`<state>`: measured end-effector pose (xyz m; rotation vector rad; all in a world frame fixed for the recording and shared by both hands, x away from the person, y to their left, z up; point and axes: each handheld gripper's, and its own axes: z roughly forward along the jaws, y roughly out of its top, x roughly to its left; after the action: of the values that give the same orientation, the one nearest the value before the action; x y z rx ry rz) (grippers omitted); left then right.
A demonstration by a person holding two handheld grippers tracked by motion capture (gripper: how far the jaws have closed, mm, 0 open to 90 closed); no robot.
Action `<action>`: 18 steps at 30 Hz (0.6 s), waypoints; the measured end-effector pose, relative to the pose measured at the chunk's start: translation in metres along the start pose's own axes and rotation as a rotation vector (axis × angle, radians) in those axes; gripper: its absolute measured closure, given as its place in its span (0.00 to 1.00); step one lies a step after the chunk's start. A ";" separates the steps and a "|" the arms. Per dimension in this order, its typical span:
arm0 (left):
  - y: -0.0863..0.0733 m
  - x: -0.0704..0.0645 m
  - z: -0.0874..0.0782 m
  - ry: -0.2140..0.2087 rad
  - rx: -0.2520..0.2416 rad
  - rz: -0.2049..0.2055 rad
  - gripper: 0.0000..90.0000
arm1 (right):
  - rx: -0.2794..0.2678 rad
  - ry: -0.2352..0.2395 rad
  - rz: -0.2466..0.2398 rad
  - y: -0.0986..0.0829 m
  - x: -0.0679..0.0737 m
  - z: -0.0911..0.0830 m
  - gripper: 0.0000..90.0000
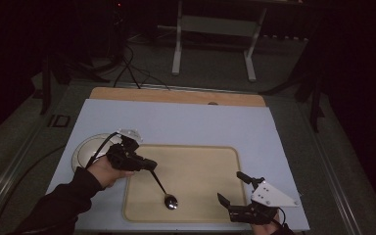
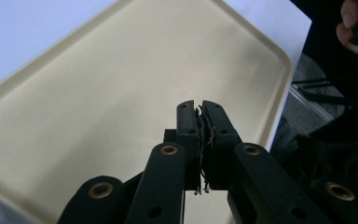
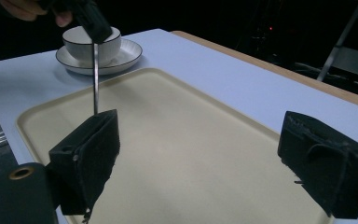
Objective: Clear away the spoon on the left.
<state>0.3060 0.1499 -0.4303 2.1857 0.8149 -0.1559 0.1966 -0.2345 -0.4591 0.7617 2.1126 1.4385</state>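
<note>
one spoon (image 1: pixel 165 193), thin, stiff, slick metal, hangs bowl-down over the tray (image 1: pixel 210 161). the left gripper (image 1: pixel 149 165) pinches its handle tip; the right gripper (image 1: pixel 231 188) gapes wide, empty.

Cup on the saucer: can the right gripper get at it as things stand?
Probably not directly: the cup stands at the tray's far left, behind the left gripper and its spoon. The right gripper, open, would have to cross them.

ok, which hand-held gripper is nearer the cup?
Left. The left hand-held gripper sits beside the cup; the right hand-held gripper is across the tray.
</note>
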 end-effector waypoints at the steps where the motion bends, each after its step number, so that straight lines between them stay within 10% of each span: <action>1: 0.002 0.001 0.003 -0.001 -0.003 -0.010 0.97 | 0.000 0.000 0.000 0.000 0.000 0.000 0.14; 18: 0.018 0.027 0.051 0.013 -0.088 -0.059 0.94 | -0.003 0.007 0.006 0.000 -0.001 0.000 0.14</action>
<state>0.3453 0.1188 -0.4637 2.0831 0.8775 -0.1331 0.1969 -0.2351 -0.4593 0.7641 2.1147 1.4488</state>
